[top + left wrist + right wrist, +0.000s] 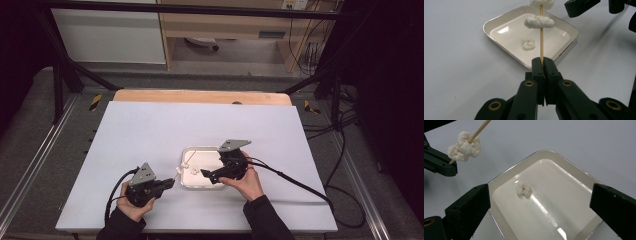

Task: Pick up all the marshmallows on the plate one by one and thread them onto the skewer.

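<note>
My left gripper (543, 60) is shut on the lower end of a thin wooden skewer (541, 37), which points out over a white square tray (499, 18). Two fluffy white pieces (539, 21) are threaded on the stick, one above the other. A third white piece (528, 43) lies loose in the tray. My right gripper (541, 192) hangs open above the tray (506, 173), its jaws wide on either side of the loose piece (524, 189) and apart from it. In the high view the left gripper (170, 183) sits left of the tray (200, 148) and the right gripper (209, 176) over it.
The tray rests near the front middle of a white table top (150, 130) with a wooden strip along its far edge. Black cables (295, 180) trail from both grippers. A dark metal frame (60, 85) stands around the table.
</note>
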Motion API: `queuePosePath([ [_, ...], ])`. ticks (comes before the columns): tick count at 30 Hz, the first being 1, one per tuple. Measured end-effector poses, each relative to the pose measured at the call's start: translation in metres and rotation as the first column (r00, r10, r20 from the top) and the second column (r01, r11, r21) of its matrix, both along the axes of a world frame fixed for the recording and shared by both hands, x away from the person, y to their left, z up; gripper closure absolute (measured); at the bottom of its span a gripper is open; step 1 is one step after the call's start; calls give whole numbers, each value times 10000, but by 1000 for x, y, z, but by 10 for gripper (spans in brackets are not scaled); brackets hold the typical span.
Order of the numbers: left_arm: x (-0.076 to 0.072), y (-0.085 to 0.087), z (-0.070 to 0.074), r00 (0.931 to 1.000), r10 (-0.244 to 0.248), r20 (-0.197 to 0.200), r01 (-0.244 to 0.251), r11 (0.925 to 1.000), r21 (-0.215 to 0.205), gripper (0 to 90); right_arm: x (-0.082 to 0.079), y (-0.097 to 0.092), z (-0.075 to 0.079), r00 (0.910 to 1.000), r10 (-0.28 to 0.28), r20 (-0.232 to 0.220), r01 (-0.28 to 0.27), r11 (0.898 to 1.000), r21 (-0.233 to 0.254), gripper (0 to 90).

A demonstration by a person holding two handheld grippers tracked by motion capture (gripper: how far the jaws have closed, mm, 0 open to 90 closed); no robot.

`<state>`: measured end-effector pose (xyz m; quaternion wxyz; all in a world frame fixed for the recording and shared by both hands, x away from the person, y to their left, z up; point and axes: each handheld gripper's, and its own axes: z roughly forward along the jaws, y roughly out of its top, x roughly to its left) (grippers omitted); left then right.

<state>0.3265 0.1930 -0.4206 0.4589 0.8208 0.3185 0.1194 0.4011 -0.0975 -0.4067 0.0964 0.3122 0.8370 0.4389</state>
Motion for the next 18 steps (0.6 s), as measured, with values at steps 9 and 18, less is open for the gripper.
queuePosePath([
  [9,4,5,0,10000,61,-52,-60,10000,71,885,8,27,-6,9999,79,82,-74,9980,-623,64],
  [18,8,12,0,9998,198,-67,-197,9997,110,885,15,43,-18,9993,346,115,-334,9948,-958,221],
])
